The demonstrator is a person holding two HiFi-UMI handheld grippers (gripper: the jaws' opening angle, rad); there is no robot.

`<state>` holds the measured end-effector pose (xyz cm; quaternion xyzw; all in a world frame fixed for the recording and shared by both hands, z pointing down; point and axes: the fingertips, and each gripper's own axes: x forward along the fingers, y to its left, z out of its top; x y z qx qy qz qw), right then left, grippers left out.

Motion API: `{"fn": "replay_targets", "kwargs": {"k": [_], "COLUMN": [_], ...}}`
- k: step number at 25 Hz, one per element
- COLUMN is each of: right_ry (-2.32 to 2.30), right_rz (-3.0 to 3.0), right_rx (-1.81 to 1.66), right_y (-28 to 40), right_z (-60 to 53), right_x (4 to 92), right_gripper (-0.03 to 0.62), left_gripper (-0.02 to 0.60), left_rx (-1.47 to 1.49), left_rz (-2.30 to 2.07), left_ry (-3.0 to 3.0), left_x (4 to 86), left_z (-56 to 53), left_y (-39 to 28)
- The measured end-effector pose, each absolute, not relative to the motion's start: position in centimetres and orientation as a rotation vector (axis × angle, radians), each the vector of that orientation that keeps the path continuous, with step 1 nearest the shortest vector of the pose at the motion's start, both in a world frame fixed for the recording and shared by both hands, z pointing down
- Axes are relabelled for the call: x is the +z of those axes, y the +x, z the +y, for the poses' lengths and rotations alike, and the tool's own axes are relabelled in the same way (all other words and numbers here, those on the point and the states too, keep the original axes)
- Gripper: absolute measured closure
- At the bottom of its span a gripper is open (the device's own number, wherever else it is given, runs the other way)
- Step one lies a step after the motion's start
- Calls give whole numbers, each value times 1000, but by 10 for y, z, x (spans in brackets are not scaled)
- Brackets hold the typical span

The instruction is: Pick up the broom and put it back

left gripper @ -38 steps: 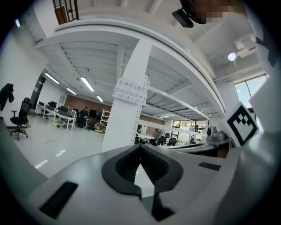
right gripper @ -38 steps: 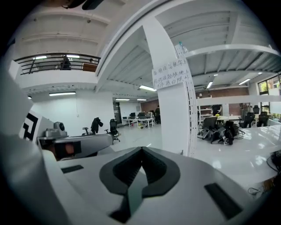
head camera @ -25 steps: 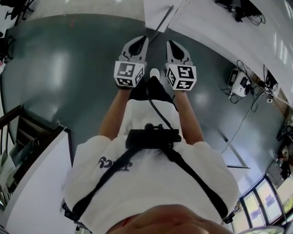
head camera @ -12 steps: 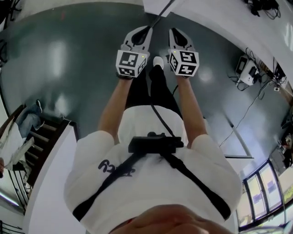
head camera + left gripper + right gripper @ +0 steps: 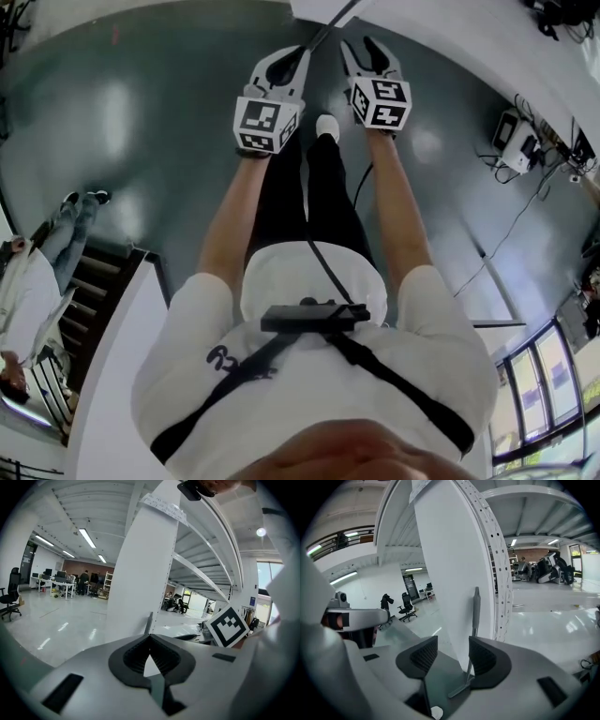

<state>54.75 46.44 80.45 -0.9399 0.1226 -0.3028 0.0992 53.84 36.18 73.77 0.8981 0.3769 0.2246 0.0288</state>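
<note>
The broom shows only as a thin grey handle (image 5: 328,26) slanting up from my left gripper (image 5: 298,54) toward the white shelving post (image 5: 319,9). In the left gripper view the left gripper (image 5: 150,638) is shut on the handle (image 5: 150,620), which rises past the fingertips in front of the white post (image 5: 145,564). In the right gripper view the right gripper (image 5: 447,651) has its jaws opening. The handle (image 5: 476,611) stands between them close to the right pad (image 5: 482,657), not pressed by both. The right gripper (image 5: 364,47) sits beside the left one in the head view.
White shelving (image 5: 450,47) runs across the top right, above the dark floor (image 5: 141,122). A device with cables (image 5: 514,131) lies at the right. A stairway (image 5: 103,272) with a person (image 5: 37,272) on it is at the left. Office chairs (image 5: 405,604) stand far off.
Both grippers have sunk toward the floor and moved closer to the shelf post. The right jaws have come apart off the handle. A person has come into view on the stairs.
</note>
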Motion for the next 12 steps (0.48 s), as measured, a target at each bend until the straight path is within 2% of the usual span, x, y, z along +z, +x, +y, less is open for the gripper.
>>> {"fn": "replay_targets", "kwargs": {"k": [4,12], "right_ry": [-2768,-2691], "right_rz": [365,209], "right_rx": [-909,-956], "right_y": [569,610], "right_z": [467,484], "right_x": [837,900], "right_gripper": [318,318], "left_gripper": [572,572], "left_rx": [698,701], "left_rz": [1166,1136], "left_ry": [2759,2746], "left_x": [758,787], "left_z": [365,361], "left_y": [550,567]}}
